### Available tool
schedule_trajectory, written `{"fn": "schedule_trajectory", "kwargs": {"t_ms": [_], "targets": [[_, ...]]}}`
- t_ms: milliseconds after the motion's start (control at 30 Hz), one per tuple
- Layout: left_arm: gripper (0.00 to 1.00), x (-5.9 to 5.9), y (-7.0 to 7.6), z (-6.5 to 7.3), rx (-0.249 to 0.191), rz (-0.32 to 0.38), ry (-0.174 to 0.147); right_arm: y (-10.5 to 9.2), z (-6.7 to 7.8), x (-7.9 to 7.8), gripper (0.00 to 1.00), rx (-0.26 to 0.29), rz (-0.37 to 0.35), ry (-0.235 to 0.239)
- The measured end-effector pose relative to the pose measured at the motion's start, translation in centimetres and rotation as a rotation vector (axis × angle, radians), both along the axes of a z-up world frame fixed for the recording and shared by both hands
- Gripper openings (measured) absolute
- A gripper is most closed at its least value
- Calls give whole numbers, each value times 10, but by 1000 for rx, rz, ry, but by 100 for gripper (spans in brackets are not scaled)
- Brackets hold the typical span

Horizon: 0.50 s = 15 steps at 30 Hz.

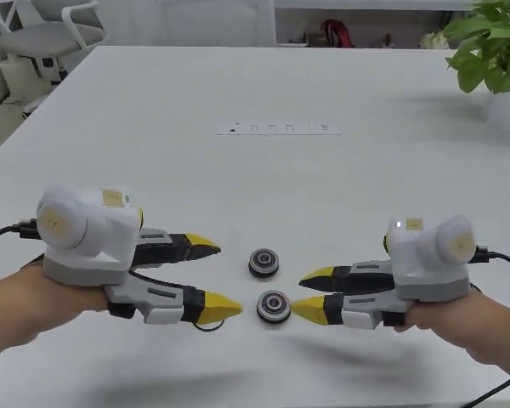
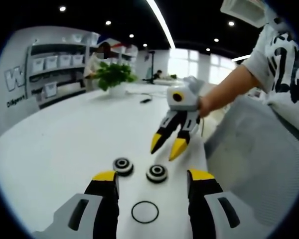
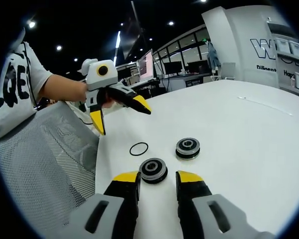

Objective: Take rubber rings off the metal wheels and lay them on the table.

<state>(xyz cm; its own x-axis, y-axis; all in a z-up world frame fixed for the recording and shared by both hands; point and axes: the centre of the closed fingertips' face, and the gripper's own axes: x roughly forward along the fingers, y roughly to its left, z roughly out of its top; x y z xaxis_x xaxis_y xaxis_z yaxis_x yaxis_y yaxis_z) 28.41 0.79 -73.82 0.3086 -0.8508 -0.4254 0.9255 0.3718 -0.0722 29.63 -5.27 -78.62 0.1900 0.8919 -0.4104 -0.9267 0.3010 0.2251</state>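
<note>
Lower centre: left gripper (image 1: 228,278) and right gripper (image 1: 297,293), jaws spread empty, flank the nearer wheel (image 1: 274,307); a rubber ring (image 2: 145,212) lies loose.

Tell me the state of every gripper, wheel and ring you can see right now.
left gripper: open, holding nothing.
right gripper: open, holding nothing.
near wheel: lying flat on the table, just off the right gripper; ring on or off, cannot tell.
far wheel: lying flat, untouched; ring likewise unclear.
rubber ring: off, lying loose on the table by the left gripper.
</note>
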Motion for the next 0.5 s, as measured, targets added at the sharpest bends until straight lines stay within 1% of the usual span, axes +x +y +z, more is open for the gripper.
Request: {"fn": "schedule_trajectory", "kwargs": {"t_ms": [267,367,433,500], "targets": [[50,-5,-8,-16,15,-32,32,2,-7,-3,24,-8,8,7],[48,-4,-11,-21,11,-28,47,4,-11,-3,24,-14,9,13],[47,-1,-11,-27,26,-33,50,5,-13,-4,23,-20,14,13],[45,2,-13,-30,27,-32,55,7,-13,-5,23,-24,20,12]]}}
